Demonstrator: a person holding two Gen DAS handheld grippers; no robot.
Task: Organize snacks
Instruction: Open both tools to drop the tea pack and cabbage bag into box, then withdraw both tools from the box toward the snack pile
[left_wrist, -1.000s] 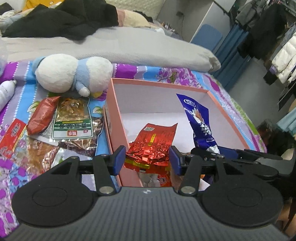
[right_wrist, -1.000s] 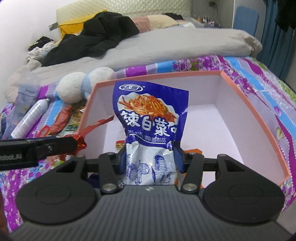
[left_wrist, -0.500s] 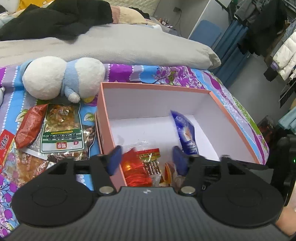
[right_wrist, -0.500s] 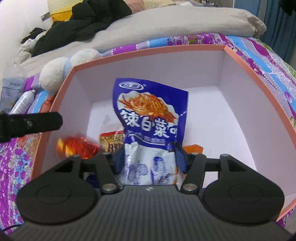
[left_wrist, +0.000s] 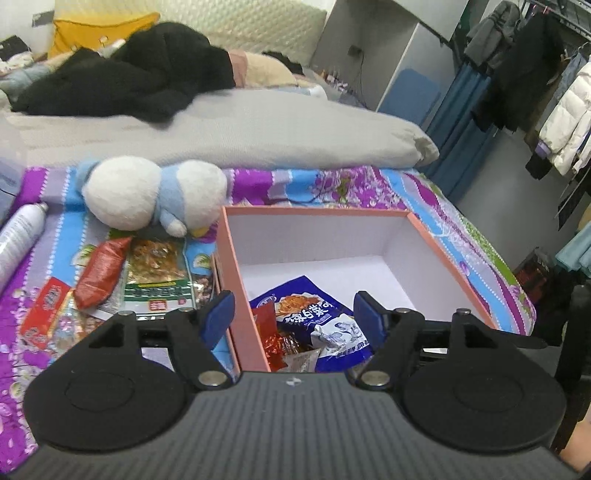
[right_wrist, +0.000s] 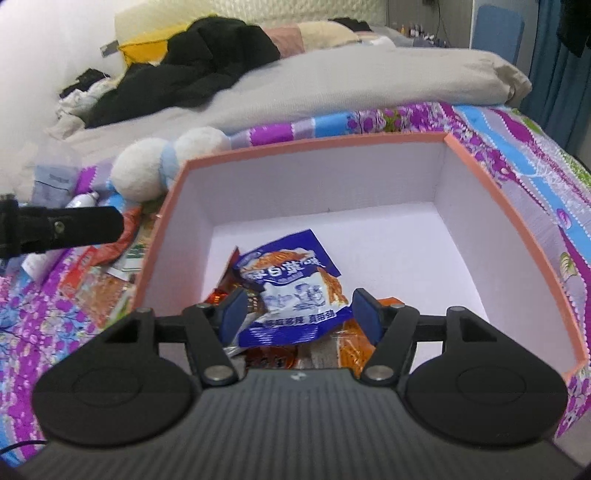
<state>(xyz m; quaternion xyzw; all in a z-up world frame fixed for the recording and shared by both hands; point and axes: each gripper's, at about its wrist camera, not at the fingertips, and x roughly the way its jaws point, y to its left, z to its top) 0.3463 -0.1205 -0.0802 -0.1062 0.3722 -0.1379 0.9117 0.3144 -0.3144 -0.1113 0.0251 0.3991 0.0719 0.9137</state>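
A pink box (left_wrist: 236, 280) with a white inside (right_wrist: 461, 177) sits on the flowered bedspread. A blue snack bag (left_wrist: 314, 314) lies flat in its near left corner (right_wrist: 291, 288) on top of red and orange packets (left_wrist: 280, 341). My left gripper (left_wrist: 293, 319) is open and empty, straddling the box's left wall. My right gripper (right_wrist: 299, 317) is open and empty just above the blue bag. More snacks lie left of the box: a red packet (left_wrist: 99, 273), a green-labelled packet (left_wrist: 157, 275) and a red carton (left_wrist: 44, 310).
A white and blue plush toy (left_wrist: 151, 194) lies behind the loose snacks. A white bottle (left_wrist: 18, 236) lies at the far left. A grey duvet (left_wrist: 229, 133) with dark clothes (left_wrist: 122, 88) is behind. The left gripper's arm (right_wrist: 59, 229) crosses the right wrist view.
Both grippers opened. The red packet dropped from the left gripper and the blue bag from the right one; both now lie in the box. Both grippers have drawn back and up.
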